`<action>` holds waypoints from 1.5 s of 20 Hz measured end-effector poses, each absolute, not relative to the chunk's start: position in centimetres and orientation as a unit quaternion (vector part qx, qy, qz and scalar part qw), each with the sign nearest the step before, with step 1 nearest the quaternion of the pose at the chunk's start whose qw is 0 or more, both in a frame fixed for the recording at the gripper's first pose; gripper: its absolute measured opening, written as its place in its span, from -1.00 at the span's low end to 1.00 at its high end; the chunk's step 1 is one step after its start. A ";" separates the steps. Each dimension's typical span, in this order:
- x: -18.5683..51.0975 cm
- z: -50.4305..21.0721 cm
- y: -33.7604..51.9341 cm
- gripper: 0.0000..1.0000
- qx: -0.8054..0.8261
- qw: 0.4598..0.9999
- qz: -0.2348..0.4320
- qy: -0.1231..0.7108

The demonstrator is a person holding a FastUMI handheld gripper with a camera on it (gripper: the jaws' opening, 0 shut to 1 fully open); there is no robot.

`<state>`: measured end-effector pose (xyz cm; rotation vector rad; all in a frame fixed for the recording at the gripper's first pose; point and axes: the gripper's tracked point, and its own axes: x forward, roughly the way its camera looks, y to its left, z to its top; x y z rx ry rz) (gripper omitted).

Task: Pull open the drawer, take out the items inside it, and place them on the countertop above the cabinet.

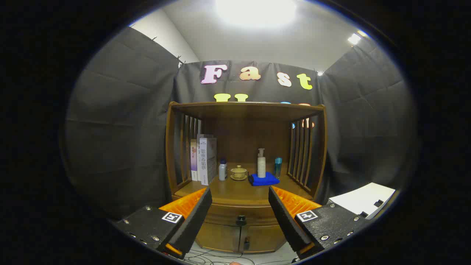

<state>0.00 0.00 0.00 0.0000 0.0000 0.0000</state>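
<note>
Drawer shut, set in the front of a wooden cabinet just below the tabletop; long axis runs side to side, front face turned toward the tool, dark knob at its middle. Two small doors beneath the drawer, closed. Tool released, fingers spread wide, gripping nothing, held back from the cabinet with drawer and knob seen in the gap between them. On the tabletop, beyond the fingers: upright books against the left slatted side, a small white bottle just beside them, a lidded cup on a saucer near the middle, a pump bottle standing on a folded blue cloth, a slim blue bottle next to the right slats. Flat wooden top over the open shelf space. Black cloth walls all round, pale ceiling with a bright lamp overhead. White board-like object off to the right of the cabinet. Cables on the pale floor in front of the cabinet's base. Drawer contents hidden.
</note>
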 end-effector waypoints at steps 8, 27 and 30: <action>0.1 -0.6 0.0 0.94 -0.002 1.000 -0.003 0.009; 1.6 -3.9 0.1 0.93 -0.006 0.999 0.025 0.020; 2.2 -4.6 0.9 0.93 -0.028 0.999 0.036 0.017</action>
